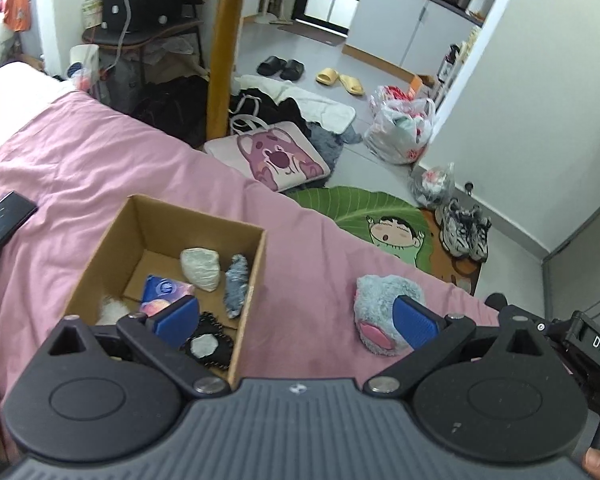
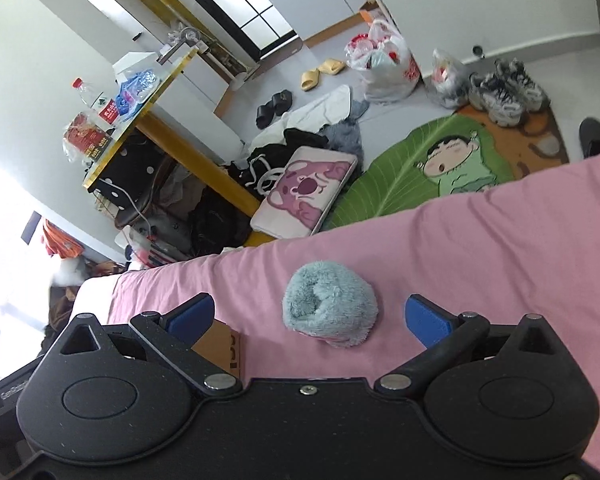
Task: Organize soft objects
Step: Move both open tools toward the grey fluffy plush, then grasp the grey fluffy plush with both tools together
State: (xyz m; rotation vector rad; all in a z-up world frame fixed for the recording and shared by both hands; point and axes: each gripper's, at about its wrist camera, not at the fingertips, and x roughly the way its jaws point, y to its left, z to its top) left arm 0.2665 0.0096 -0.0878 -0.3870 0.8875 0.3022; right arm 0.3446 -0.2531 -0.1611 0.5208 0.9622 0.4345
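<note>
Currently both grippers, left (image 1: pixel 296 324) and right (image 2: pixel 310 316), hover with jaws spread over the pink bed (image 2: pixel 480 232); a fluffy blue plush (image 2: pixel 330 304) lies beside the cardboard box (image 1: pixel 100 248).

A lived-in bedroom: pink bedsheet (image 1: pixel 100 160), slippers (image 1: pixel 340 80), strewn clothes (image 1: pixel 284 108).

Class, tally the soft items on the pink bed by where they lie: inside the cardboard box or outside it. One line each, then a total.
Inside the brown cardboard box: 5 (white crumpled bundle, grey fuzzy roll, blue printed packet, white fluff tuft, black pouch with grey patch)
Outside, on the pink sheet: 1 (pale blue fluffy plush)
Total: 6
</note>
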